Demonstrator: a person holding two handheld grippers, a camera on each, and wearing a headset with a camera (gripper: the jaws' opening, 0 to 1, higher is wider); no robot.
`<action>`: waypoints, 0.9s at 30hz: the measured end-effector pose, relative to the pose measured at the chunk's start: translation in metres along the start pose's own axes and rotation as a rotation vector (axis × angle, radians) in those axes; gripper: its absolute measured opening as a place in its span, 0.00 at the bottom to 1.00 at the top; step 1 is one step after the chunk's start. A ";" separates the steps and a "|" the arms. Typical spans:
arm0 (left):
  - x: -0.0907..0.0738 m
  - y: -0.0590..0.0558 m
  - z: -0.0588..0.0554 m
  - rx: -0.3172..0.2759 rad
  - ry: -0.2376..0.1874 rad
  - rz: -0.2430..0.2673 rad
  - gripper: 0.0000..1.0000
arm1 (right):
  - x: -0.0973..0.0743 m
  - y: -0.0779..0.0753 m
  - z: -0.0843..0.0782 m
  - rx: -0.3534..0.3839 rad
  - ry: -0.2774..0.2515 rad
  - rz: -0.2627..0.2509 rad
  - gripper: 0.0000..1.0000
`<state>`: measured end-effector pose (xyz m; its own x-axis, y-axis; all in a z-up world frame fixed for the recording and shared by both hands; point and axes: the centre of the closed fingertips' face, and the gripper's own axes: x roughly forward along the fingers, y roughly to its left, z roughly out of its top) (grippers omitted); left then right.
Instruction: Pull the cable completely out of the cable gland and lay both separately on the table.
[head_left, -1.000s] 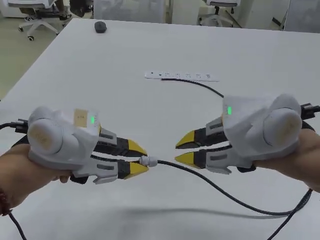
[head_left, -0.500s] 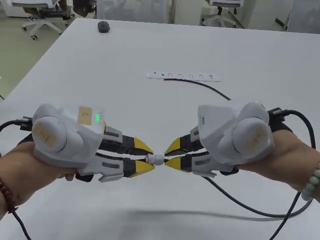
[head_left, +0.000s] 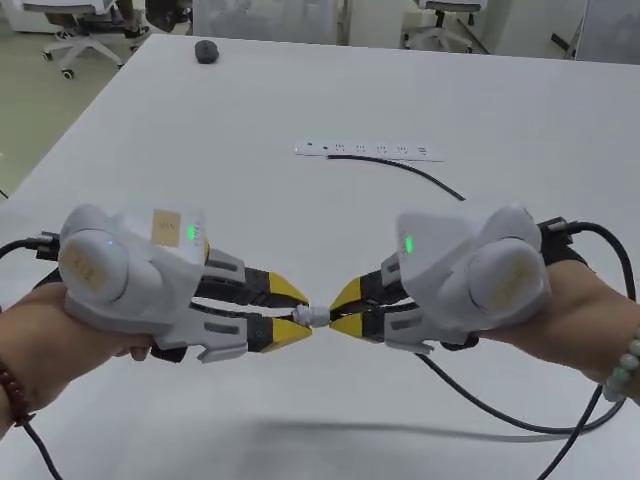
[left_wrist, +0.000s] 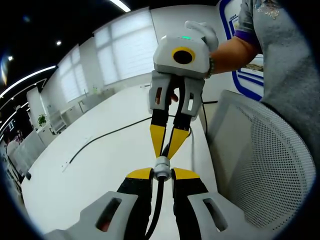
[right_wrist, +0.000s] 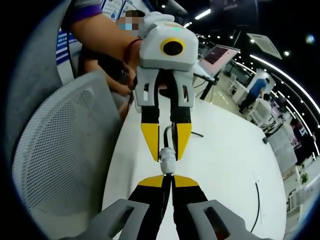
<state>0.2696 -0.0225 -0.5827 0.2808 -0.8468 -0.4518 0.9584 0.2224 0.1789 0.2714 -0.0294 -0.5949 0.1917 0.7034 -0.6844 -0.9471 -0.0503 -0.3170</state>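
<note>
**A:** where's the gland (head_left: 315, 317) at rn?

**B:** held up off the counter (head_left: 300, 100), right between the two sets of tips. It lies level, long axis along the line from one gripper to the other, cable (head_left: 480, 405) side facing the right one.

**A:** jaws?

**B:** left gripper (head_left: 303, 315) has its jaws clenched on the gland. right gripper (head_left: 337, 313) is pinched on the cable just beside it, and from there the cable droops down to the right.

**A:** anything new?

**B:** yeah, a sec ago the right one sat well off to the side, jaws spread. now it's nose to nose with the left.
</note>
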 end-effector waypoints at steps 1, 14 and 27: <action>-0.001 0.001 0.000 -0.002 -0.001 0.004 0.15 | -0.002 -0.002 -0.002 0.003 0.002 -0.005 0.00; -0.012 0.009 -0.005 -0.013 -0.006 0.030 0.15 | -0.017 -0.009 -0.024 0.054 0.016 -0.030 0.00; -0.023 0.014 -0.015 -0.028 0.012 0.048 0.15 | -0.035 -0.010 -0.056 0.112 0.049 -0.049 0.00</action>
<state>0.2772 0.0074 -0.5833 0.3269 -0.8288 -0.4541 0.9448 0.2761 0.1762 0.2888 -0.0927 -0.6043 0.2482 0.6673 -0.7022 -0.9586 0.0647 -0.2774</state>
